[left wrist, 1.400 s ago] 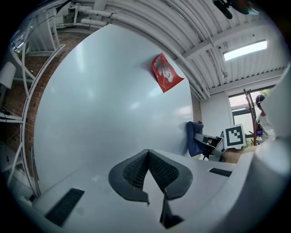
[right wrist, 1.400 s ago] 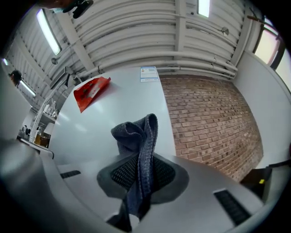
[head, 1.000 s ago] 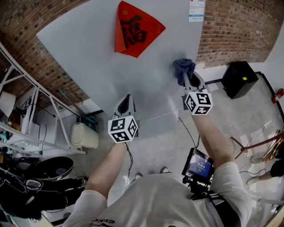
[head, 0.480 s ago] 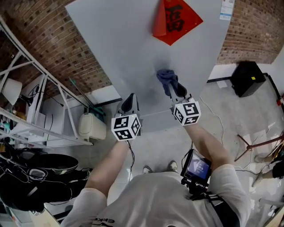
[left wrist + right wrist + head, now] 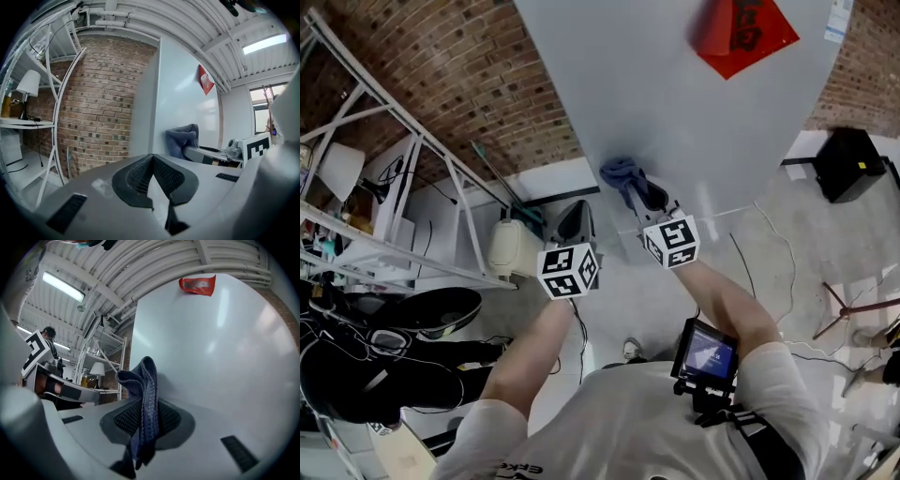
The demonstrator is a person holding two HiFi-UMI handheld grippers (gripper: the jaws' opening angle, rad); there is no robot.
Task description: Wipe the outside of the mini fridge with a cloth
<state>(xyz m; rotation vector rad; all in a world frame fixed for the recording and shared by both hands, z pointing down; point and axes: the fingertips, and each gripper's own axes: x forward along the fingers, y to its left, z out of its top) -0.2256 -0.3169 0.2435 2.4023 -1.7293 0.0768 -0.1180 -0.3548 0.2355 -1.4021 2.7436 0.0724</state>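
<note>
The mini fridge (image 5: 675, 112) is a pale grey slab with a red paper charm (image 5: 745, 28) on its front. My right gripper (image 5: 636, 192) is shut on a dark blue cloth (image 5: 621, 174) and presses it against the fridge face near its left edge. In the right gripper view the cloth (image 5: 145, 399) stands folded between the jaws, against the fridge (image 5: 211, 357). My left gripper (image 5: 573, 217) is shut and empty, just left of the right one, off the fridge's side. Its view shows the fridge's corner (image 5: 187, 108) and the cloth (image 5: 182, 140).
A brick wall (image 5: 487, 84) runs behind the fridge. A white metal rack (image 5: 384, 187) and a white canister (image 5: 508, 251) stand to the left. A black box (image 5: 853, 164) sits on the floor at right, with cables and a wooden stand (image 5: 853, 309) nearby.
The right gripper has slid the cloth leftward across the fridge face, from its right part to near its left edge. The left gripper stays shut beside it.
</note>
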